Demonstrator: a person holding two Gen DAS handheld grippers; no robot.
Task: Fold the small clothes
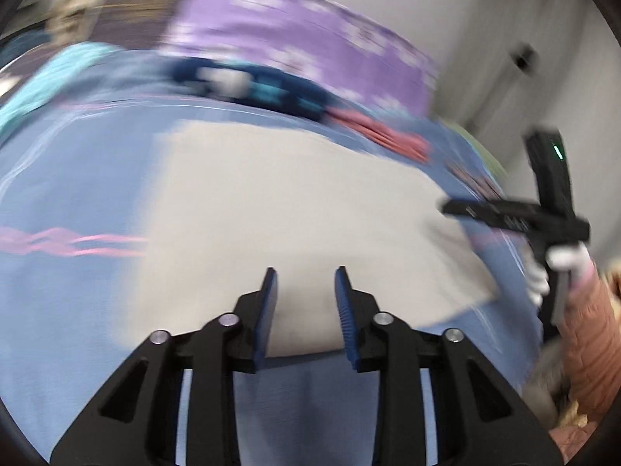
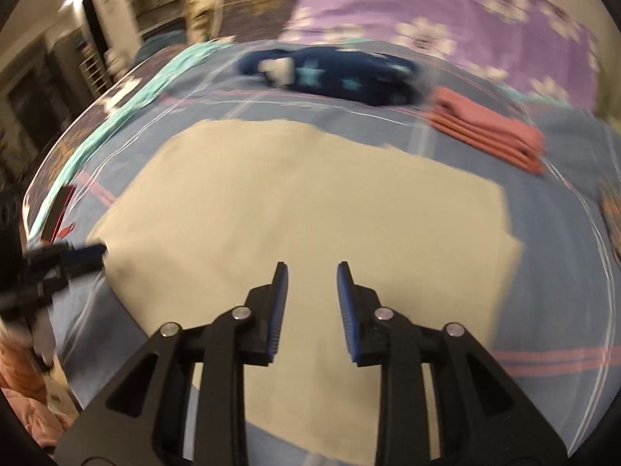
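Observation:
A beige cloth (image 1: 271, 202) (image 2: 302, 202) lies flat on the blue striped bedsheet (image 2: 562, 272); its right side looks doubled into two layers. My left gripper (image 1: 306, 270) hovers over the cloth's near edge, open, with nothing between the blue pads. My right gripper (image 2: 312, 264) hangs above the cloth's near middle, also open and holding nothing. In the right wrist view, the left gripper's blue fingertips (image 2: 95, 250) show at the cloth's left corner. In the left wrist view, a white-gloved hand (image 1: 562, 262) holds the black right tool at the cloth's right edge. Both views are blurred.
A folded pink garment (image 2: 489, 136) (image 1: 384, 136) lies beyond the cloth to the right. A navy garment with star prints (image 2: 341, 73) (image 1: 264, 85) lies behind it. A purple floral blanket (image 2: 446, 11) covers the back. A teal cloth (image 2: 116, 116) runs along the left edge.

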